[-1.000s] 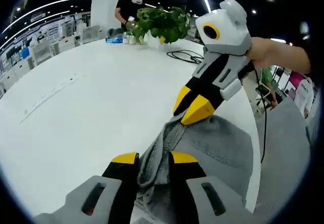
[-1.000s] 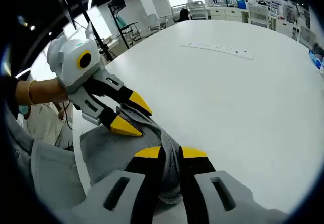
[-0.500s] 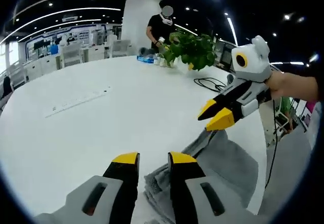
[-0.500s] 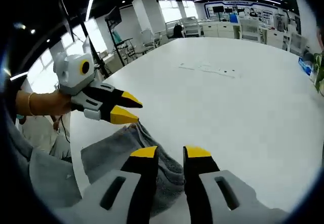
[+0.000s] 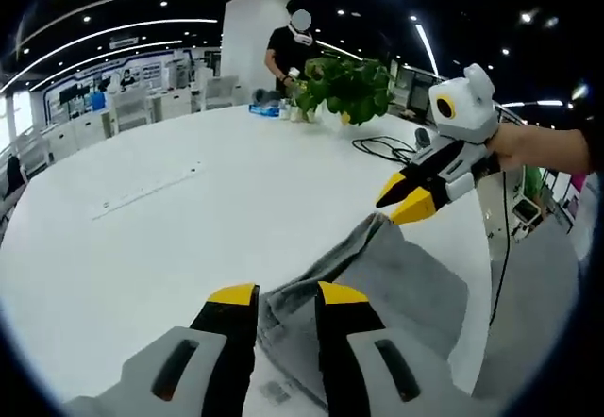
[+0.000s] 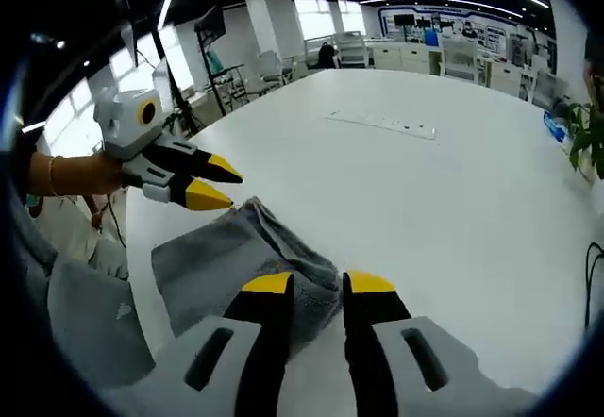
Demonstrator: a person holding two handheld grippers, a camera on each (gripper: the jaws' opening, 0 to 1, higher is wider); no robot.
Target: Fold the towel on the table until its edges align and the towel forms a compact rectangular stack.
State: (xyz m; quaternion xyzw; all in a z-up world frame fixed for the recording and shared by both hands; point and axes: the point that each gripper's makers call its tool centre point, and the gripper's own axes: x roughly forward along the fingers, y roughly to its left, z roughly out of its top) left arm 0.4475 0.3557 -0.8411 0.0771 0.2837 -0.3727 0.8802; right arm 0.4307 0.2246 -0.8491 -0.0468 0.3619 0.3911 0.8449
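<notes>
Grey towel (image 5: 396, 280), white table (image 5: 170, 219)

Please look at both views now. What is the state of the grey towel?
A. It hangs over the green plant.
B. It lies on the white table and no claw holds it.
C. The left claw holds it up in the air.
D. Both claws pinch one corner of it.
B: the grey towel lies loosely folded on the white table, and the left claw and the right claw are open and off it.

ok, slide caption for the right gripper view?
Both yellow-tipped grippers open above the folded grey towel at the white table's edge.
</notes>
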